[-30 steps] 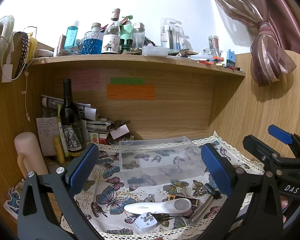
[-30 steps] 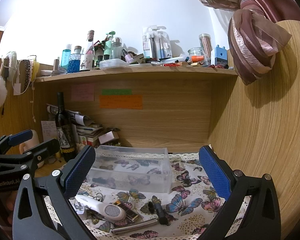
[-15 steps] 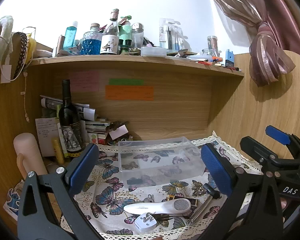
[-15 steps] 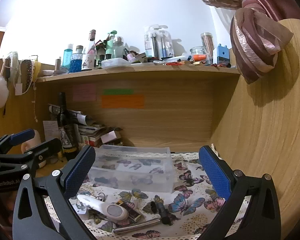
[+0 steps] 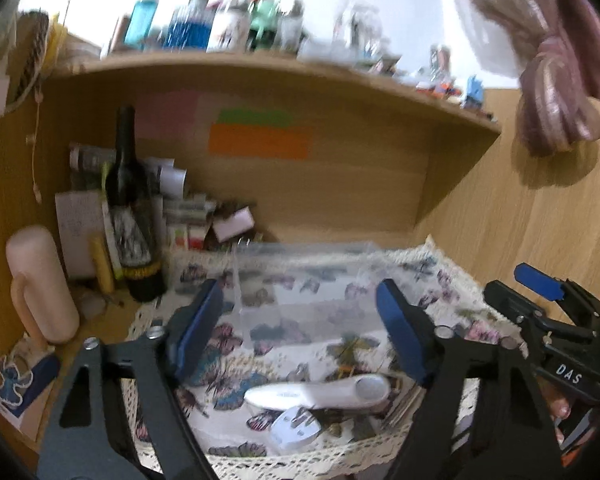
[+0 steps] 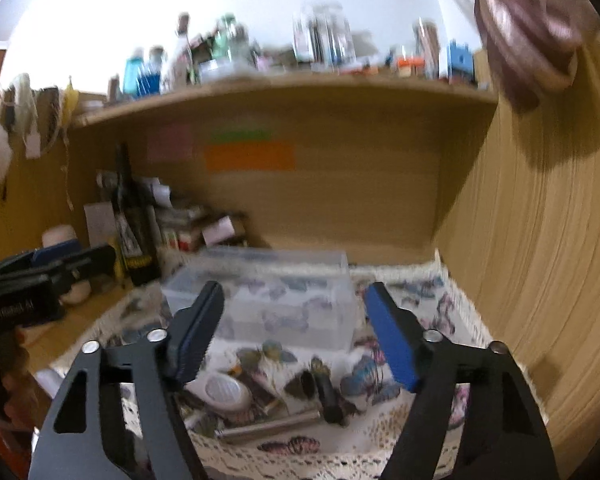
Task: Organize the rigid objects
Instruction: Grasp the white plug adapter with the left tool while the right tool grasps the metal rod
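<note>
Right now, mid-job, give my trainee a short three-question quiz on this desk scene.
1. True or false: the clear plastic bin already holds the white handheld device.
2. Which grippers are open? A) left gripper only B) right gripper only C) both
3. Fill in: the dark wine bottle stands ___ of the bin in the left wrist view.

Key: 1 false; 2 C; 3 left

Left gripper [image 5: 300, 332] and right gripper [image 6: 296, 330] both gape, holding nothing.

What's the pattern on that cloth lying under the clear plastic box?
The cloth is white with colourful butterflies and a lace edge, seen best in the left wrist view.
</note>
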The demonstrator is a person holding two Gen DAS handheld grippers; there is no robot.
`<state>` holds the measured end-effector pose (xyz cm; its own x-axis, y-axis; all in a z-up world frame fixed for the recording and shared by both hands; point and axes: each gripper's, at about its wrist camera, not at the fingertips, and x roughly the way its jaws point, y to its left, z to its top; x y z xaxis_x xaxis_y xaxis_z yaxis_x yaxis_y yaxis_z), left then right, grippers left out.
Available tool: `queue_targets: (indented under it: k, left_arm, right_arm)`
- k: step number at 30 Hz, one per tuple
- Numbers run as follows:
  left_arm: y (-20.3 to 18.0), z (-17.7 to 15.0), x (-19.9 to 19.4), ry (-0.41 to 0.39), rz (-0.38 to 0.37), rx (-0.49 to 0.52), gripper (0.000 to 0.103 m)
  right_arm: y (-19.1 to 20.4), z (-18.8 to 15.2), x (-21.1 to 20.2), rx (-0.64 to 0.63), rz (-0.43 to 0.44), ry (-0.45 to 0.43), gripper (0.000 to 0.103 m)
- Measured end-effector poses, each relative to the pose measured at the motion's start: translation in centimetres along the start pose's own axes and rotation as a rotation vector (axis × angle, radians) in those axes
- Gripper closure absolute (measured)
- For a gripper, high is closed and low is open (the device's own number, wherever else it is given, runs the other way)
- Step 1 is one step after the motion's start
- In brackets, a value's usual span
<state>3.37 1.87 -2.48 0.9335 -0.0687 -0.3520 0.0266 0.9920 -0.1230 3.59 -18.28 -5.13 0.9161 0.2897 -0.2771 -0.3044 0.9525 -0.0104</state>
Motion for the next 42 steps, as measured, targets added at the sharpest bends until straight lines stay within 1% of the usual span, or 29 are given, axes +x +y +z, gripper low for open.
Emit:
queue_targets:
  k: [4, 5, 7, 9, 12, 15, 20, 23, 25, 26, 27, 28, 29, 30, 31, 32, 33, 35, 36, 37, 40, 42]
  left_arm:
    - [1.6, -1.8, 2.0, 0.105, 0.012, -0.019, 0.038]
    - [1.9, -2.2, 2.5, 0.129, 0.014, -0.021, 0.038]
    - [2.4, -3.4, 3.4, 0.183, 0.018, -0.026, 0.039]
    - [2.5, -4.6, 4.1, 0.224, 0.024, -0.024, 0.039]
    - [2.3, -6.4, 5.0, 0.282, 0.010, -0.018, 0.039]
    - [1.6, -7.7, 5.3, 0.316, -0.001, 0.004, 0.039]
    - [0.8, -9.2, 6.2, 0.368, -0.017, 0.022, 0.039]
    - [0.8, -10.1, 7.1, 0.402, -0.018, 0.016, 0.039]
    - [0.9, -10.8, 7.6, 0.425, -0.019, 0.011, 0.039]
    - [1.0, -11.1, 7.8, 0.431, -0.019, 0.010, 0.039]
    - [1.1, -11.3, 8.0, 0.433, -0.016, 0.009, 0.039]
    - [1.0, -11.5, 7.9, 0.417, -0.009, 0.016, 0.039]
    - [0.9, -11.5, 7.8, 0.408, -0.003, 0.022, 0.039]
    - [0.8, -11.6, 7.8, 0.404, -0.005, 0.021, 0.042]
    - [0.8, -11.6, 7.8, 0.400, -0.010, 0.019, 0.049]
    - [0.8, -11.6, 7.8, 0.397, -0.010, 0.023, 0.054]
    - [0.6, -11.6, 7.8, 0.392, 0.001, 0.033, 0.059]
    - [0.6, -11.6, 7.9, 0.385, 0.001, 0.035, 0.059]
    - [0.6, -11.6, 7.9, 0.380, 0.001, 0.036, 0.059]
    - [0.7, -11.6, 7.9, 0.379, 0.001, 0.037, 0.059]
    - [0.8, -11.4, 7.6, 0.371, -0.006, 0.037, 0.060]
    - [0.7, -11.2, 7.2, 0.358, -0.005, 0.044, 0.060]
  right_arm:
    - [-1.2, -1.8, 2.0, 0.014, -0.010, 0.098, 0.047]
    - [-1.4, -2.1, 2.3, 0.019, -0.010, 0.117, 0.049]
    - [-2.1, -3.0, 3.4, 0.041, -0.002, 0.174, 0.052]
    - [-2.9, -4.3, 4.5, 0.070, 0.010, 0.240, 0.052]
    - [-3.3, -5.9, 5.7, 0.104, 0.029, 0.320, 0.052]
    - [-2.8, -7.2, 6.7, 0.120, 0.054, 0.381, 0.052]
    - [-1.8, -8.8, 7.9, 0.139, 0.084, 0.455, 0.052]
    - [-1.6, -9.0, 8.1, 0.163, 0.091, 0.452, 0.052]
    - [-1.3, -9.2, 8.4, 0.159, 0.100, 0.473, 0.052]
    - [-1.1, -9.5, 8.7, 0.151, 0.106, 0.486, 0.049]
    - [-0.8, -9.6, 8.7, 0.135, 0.102, 0.481, 0.049]
    - [-0.5, -9.6, 8.7, 0.119, 0.093, 0.477, 0.049]
    - [-0.2, -9.6, 8.6, 0.101, 0.084, 0.478, 0.052]
    - [-0.1, -9.6, 8.6, 0.090, 0.078, 0.477, 0.052]
    - [0.0, -9.7, 8.6, 0.084, 0.075, 0.473, 0.055]
    - [0.0, -9.7, 8.5, 0.072, 0.071, 0.470, 0.060]
    - [0.1, -9.8, 8.5, 0.061, 0.063, 0.469, 0.064]
    - [0.1, -9.9, 8.5, 0.037, 0.040, 0.463, 0.077]
    - [0.0, -9.9, 8.5, 0.035, 0.031, 0.463, 0.081]
    - [-0.2, -10.0, 8.4, 0.031, 0.022, 0.462, 0.087]
    - [-0.8, -9.9, 8.3, 0.041, 0.023, 0.460, 0.089]
    - [-0.9, -9.6, 7.9, 0.032, 0.007, 0.442, 0.089]
